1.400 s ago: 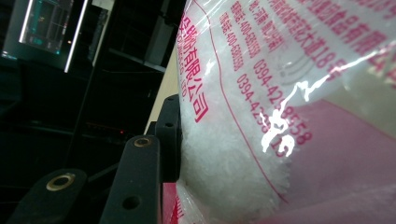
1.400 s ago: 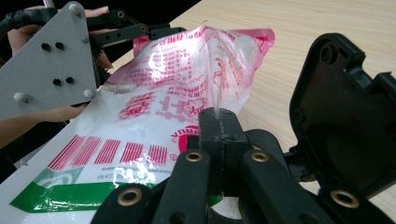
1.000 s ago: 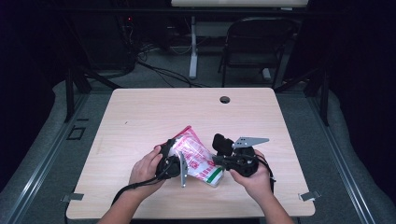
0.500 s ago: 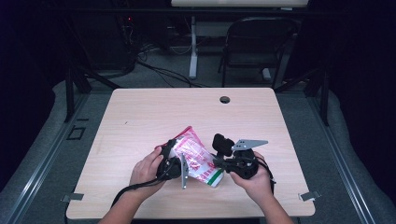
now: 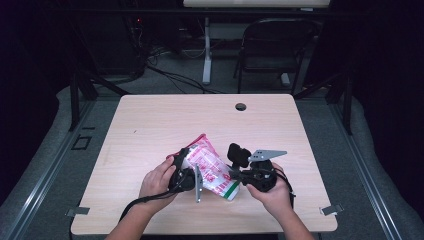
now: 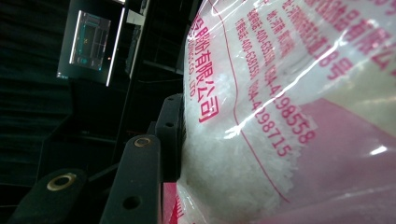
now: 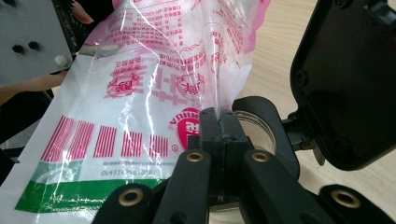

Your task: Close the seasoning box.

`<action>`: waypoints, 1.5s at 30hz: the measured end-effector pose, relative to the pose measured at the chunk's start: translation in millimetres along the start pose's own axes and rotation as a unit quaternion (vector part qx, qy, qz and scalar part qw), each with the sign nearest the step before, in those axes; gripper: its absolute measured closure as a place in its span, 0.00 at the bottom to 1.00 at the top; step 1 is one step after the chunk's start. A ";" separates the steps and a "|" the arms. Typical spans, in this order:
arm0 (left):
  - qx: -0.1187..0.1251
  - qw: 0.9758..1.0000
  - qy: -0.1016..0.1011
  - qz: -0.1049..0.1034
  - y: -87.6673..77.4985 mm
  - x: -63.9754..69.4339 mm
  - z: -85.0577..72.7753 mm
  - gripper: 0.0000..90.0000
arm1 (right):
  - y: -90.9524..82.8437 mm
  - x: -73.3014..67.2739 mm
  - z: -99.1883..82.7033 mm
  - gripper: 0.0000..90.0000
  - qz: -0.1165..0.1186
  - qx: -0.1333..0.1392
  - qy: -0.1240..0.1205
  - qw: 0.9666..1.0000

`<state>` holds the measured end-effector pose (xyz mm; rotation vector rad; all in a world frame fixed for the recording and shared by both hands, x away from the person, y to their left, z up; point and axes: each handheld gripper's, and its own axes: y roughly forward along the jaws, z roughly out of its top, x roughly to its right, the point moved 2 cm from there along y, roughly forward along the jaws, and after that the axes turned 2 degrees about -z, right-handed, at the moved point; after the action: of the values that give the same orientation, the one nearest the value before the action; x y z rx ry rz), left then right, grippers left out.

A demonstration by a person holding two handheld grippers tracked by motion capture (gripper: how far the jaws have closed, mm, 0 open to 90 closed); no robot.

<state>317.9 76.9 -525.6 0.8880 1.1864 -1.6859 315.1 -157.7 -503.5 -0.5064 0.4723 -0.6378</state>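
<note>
- A light wooden table [image 5: 150, 125] takes up the middle of the high view; a small round hole [image 5: 240, 106] sits near its far edge, upper centre.
- Beyond the table, at the top of the frame, a dark folding chair [image 5: 272, 45] and loose cables [image 5: 170, 75] lie on a grey floor.
- A clear plastic bag [image 5: 212, 170] with pink and green print sits at the lower centre of the table, between the two hands.
- The bag holds white grains, seen up close in the left gripper view pressing against the film.
- A small jar [image 7: 254, 123] with a glass rim lies just behind the right gripper's jaws, its black flip lid [image 7: 348, 79] swung open at the right of that view.
- The left hand [image 5: 157, 180], lower left of centre, holds the left gripper [image 5: 186, 172] against the bag's side; its jaws clamp around the full body of the bag.
- The right hand [image 5: 272, 192], lower right of centre, holds the right gripper [image 7: 219, 123] level; its jaws are pressed together, pinching a thin fold of the bag's film.
</note>
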 end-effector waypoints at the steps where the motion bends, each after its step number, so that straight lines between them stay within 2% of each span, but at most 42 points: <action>1: -0.001 1.000 0.001 0.000 -0.1 0.2 0.1 0.70 | -0.1 0.4 -0.1 1.00 -0.001 -0.002 -0.002 1.000; 40: -0.002 0.999 0.044 0.008 -2.6 -4.0 3.2 0.70 | 3.7 3.3 -4.3 1.00 -0.001 -0.006 0.004 1.000; 45: -0.001 0.998 0.056 0.014 -4.0 -4.9 4.2 0.70 | 3.8 4.3 -4.9 1.00 -0.003 -0.008 0.002 1.000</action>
<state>315.7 74.8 -518.6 1.0053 1.2442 -1.6290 317.1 -159.3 -510.6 -0.5221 0.4800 -0.6405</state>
